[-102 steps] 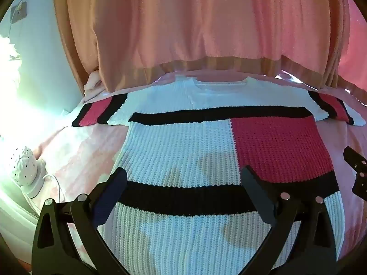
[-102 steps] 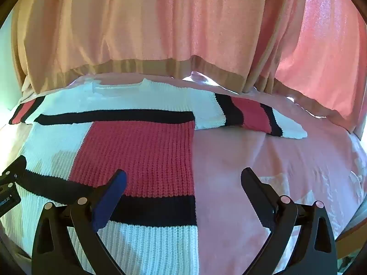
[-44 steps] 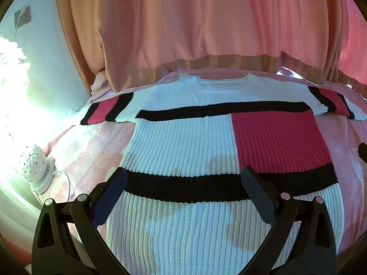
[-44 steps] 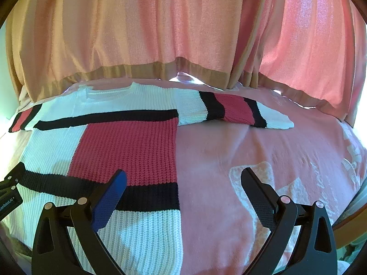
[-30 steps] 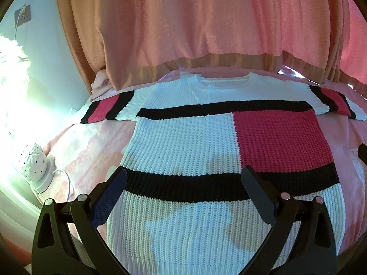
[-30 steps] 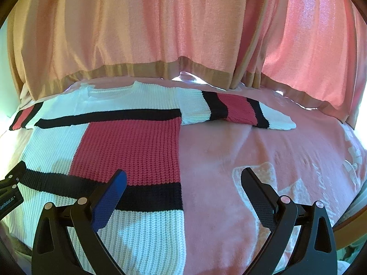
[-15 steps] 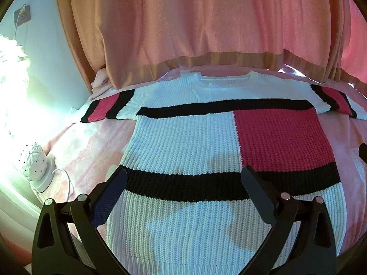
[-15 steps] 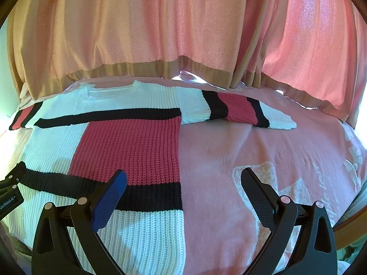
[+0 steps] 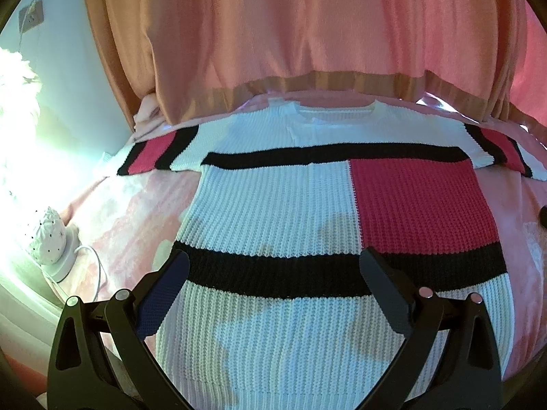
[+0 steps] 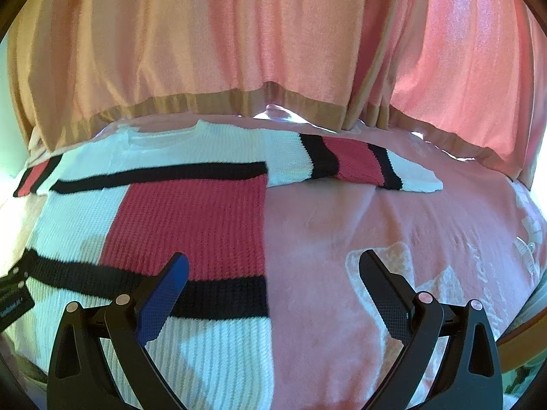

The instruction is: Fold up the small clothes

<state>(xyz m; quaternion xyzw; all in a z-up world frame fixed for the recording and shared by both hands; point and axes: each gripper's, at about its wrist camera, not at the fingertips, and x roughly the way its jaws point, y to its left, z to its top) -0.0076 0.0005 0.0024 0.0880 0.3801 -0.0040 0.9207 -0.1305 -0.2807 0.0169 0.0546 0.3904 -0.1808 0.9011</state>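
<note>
A knitted sweater [image 9: 273,205] in white, black and red blocks lies spread flat on a pink bed cover [image 9: 136,212], sleeves stretched out to both sides. My left gripper [image 9: 273,266] hovers open over its lower black band, nothing between the fingers. In the right wrist view the same sweater [image 10: 191,218] fills the left half, its right sleeve [image 10: 352,167] lying out on the cover. My right gripper [image 10: 273,266] is open above the sweater's right side edge, holding nothing. The left gripper's body [image 10: 13,297] shows at the left edge.
Peach-pink curtains [image 9: 307,34] hang close behind the far side of the bed. A small white dotted lamp [image 9: 51,239] with a cord sits off the bed's left side. Bare pink bed cover [image 10: 393,232] stretches right of the sweater. A wooden edge [image 10: 523,338] shows at the right.
Both grippers stay open. Over the last seconds the views pulled back slightly from the sweater, then barely shifted; the sweater lies as before.
</note>
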